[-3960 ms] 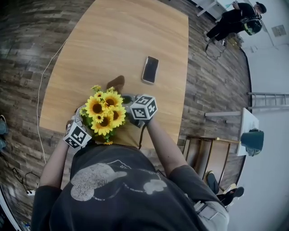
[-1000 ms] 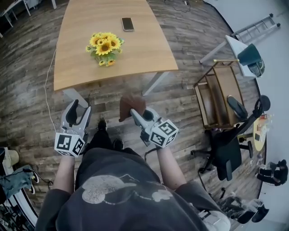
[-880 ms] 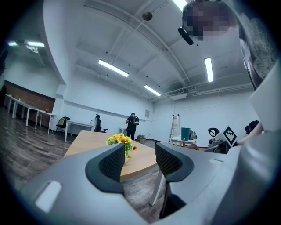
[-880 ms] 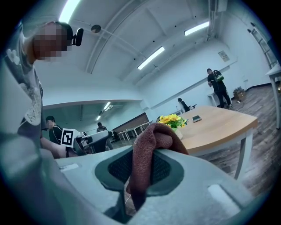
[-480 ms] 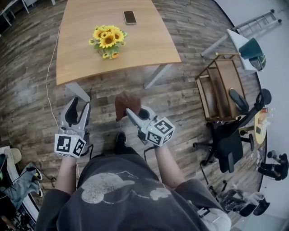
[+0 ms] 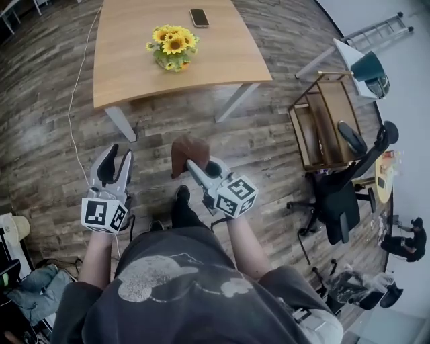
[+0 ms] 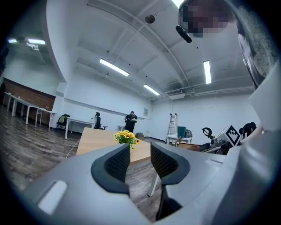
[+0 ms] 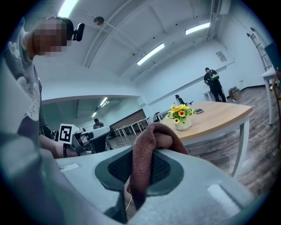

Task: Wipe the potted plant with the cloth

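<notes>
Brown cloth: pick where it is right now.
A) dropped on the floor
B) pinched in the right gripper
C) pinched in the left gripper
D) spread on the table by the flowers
B: the cloth is clamped between the jaws of the right gripper and bunches up above them. The left gripper, whose jaws are closing, has nothing between them.

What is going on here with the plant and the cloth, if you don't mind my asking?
A person stands some way from the table with a gripper in each hand. The right gripper is clamped on a brown cloth; the left gripper is empty, its jaws closing. The potted plant sits on the table near a phone, and no wiping is under way.
</notes>
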`<state>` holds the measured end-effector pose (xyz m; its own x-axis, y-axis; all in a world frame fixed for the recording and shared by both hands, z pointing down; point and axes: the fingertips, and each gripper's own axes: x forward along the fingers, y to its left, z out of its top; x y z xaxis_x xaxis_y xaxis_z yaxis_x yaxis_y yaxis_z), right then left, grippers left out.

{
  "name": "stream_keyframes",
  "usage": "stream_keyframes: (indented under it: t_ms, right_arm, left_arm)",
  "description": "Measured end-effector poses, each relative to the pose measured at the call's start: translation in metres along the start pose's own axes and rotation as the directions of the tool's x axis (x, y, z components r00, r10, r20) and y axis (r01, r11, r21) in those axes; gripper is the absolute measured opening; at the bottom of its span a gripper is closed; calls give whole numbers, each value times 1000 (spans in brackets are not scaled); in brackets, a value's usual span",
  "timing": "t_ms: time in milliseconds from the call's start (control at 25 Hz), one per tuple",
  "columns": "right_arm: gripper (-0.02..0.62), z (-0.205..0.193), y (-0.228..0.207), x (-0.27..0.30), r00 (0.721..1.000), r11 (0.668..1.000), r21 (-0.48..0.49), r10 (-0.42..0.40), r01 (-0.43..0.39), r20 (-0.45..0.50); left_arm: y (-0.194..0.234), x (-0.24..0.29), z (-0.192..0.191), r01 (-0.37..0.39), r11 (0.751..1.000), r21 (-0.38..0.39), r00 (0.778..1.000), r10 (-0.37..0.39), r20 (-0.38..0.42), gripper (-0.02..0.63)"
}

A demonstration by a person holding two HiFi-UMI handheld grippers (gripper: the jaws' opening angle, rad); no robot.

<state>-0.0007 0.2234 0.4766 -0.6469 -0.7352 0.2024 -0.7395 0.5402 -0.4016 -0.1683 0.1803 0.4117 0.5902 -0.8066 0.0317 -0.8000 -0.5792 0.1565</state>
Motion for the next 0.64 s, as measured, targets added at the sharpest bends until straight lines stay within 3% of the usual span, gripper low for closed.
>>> stream_keyframes:
  t_ms: [240,640]
  right_arm:
    - [52,-20,41,-7,1000,1000,-24,-14,14,-5]
    - [52,-53,80,-41,996,996,-28,-89,90,9]
  left_arm:
    - [1,-43,-12,12,1000,3,1000,-12,-16,41]
    - [-15,-99,-32,35,999,13,998,-34,-48,18]
